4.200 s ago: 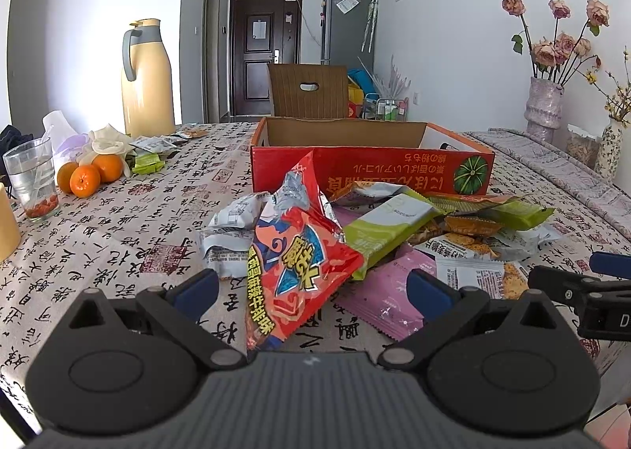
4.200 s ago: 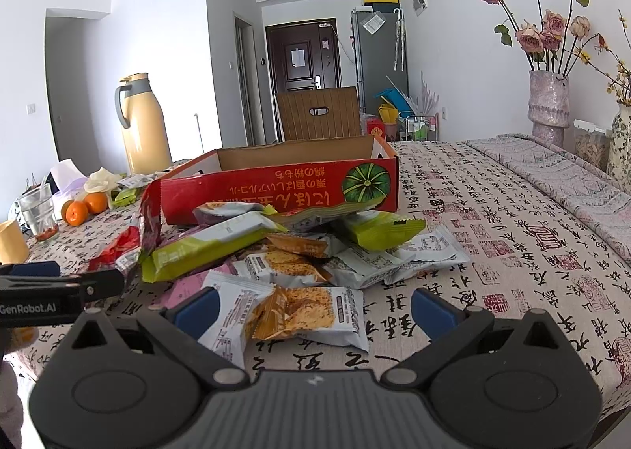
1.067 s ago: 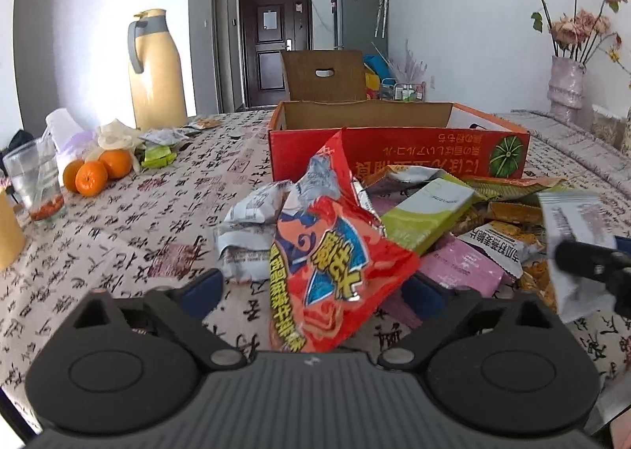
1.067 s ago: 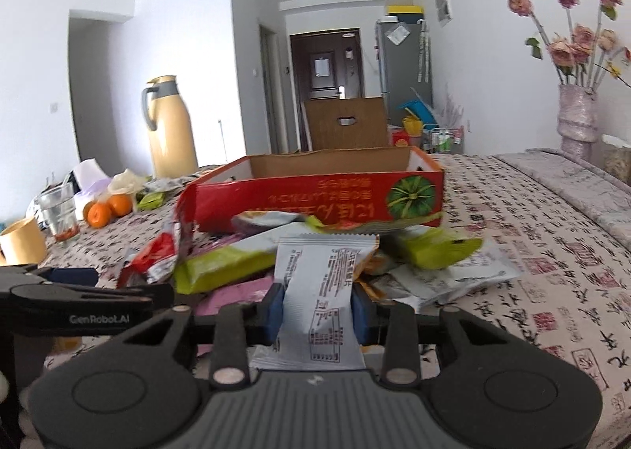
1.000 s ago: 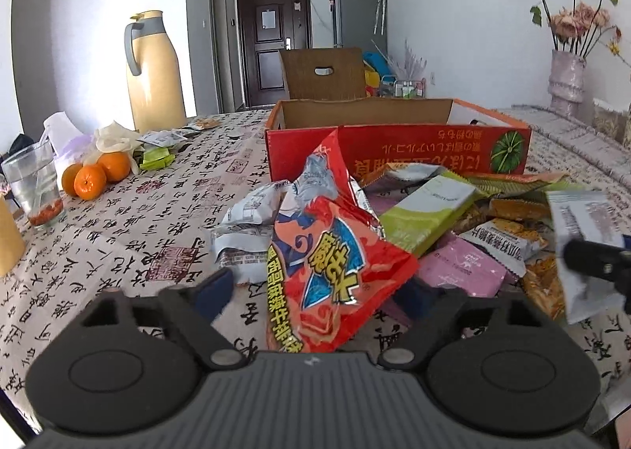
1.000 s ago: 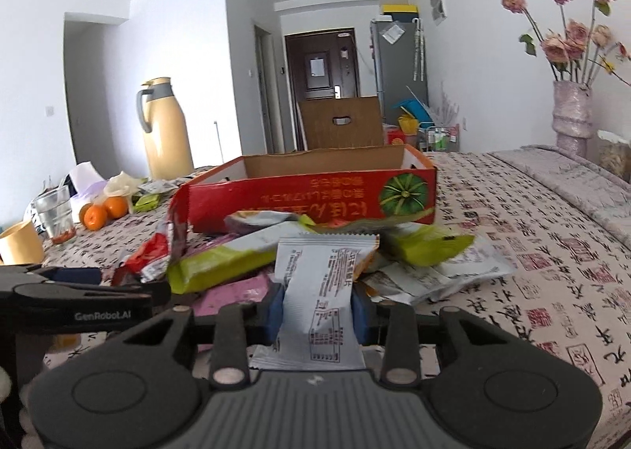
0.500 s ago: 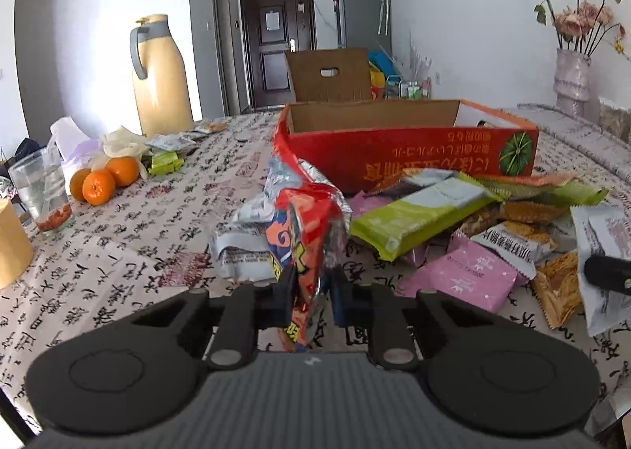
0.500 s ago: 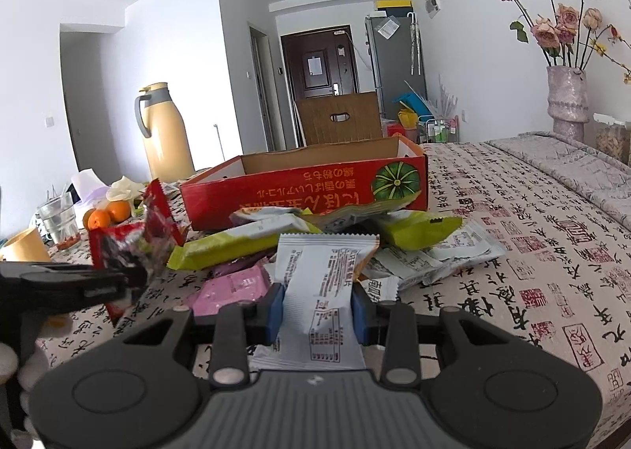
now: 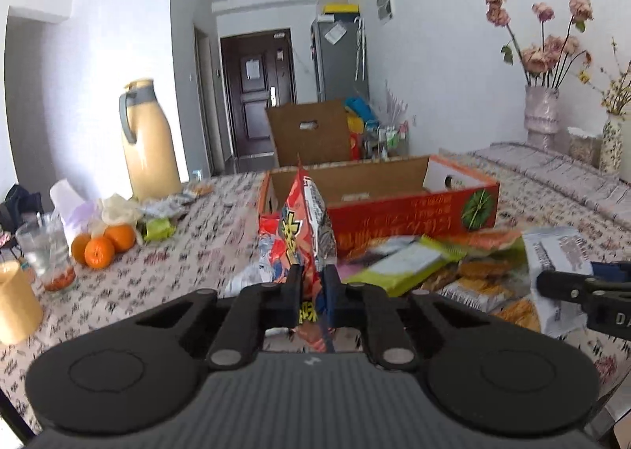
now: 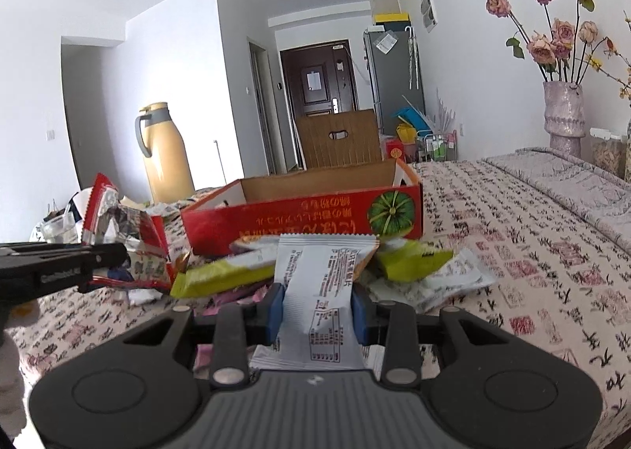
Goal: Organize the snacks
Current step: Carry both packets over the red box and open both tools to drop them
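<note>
both grippers are loaded and lifted off the table, the left gripper (image 9: 311, 283) clenched on the red chip bag (image 9: 297, 236) and the right gripper (image 10: 315, 305) on the white packet (image 10: 321, 291), so next each likely carries over the red box (image 10: 303, 220) wall and lets go.

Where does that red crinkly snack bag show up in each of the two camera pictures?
Left wrist view: the red snack bag stands dead centre, pinched in the left tool.
Right wrist view: the same bag is at the left edge, beside the red cardboard box.
Shared landmark: the yellow thermos jug behind.
</note>
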A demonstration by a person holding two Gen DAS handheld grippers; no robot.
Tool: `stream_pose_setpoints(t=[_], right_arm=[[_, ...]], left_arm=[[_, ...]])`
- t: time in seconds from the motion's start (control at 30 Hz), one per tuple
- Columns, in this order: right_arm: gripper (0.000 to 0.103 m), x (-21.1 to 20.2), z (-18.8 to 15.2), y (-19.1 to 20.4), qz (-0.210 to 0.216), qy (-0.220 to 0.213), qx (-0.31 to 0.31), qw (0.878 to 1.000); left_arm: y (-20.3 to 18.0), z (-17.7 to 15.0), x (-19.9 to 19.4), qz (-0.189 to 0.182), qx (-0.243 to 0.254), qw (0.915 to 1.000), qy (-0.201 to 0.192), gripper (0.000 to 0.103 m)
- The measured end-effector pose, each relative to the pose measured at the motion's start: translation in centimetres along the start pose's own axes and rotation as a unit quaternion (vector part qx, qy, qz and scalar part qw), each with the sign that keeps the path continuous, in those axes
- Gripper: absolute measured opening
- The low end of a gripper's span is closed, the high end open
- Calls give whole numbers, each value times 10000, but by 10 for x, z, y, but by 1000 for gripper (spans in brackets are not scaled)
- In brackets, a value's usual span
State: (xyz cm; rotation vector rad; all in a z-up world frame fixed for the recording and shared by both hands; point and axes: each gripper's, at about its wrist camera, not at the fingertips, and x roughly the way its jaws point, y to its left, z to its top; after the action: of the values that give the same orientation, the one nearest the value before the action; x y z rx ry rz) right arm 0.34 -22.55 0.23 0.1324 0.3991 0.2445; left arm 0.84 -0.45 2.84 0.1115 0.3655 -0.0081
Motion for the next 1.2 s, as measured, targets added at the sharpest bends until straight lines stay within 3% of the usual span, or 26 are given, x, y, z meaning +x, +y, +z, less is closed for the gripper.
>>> stream_pose_setpoints(t=[0.37,0.6,1.03,1.2], right_arm=[[34,16,41,-5,72,-311,-34,9995],[34,48,85,-18,30,-540,-133,9984],[34,138,152,-36,-32,-318,-295,9991],[35,174,165,-41,-57,-176,-226,9996]], left_arm=[[-1,45,2,-68,29,9986,-530,11],[-7,79,27,-110,66,9968,-791,11],[-10,110,105,-174,3,9973,-714,11],[-7,116,145,-167,-201,9985,-487,11]])
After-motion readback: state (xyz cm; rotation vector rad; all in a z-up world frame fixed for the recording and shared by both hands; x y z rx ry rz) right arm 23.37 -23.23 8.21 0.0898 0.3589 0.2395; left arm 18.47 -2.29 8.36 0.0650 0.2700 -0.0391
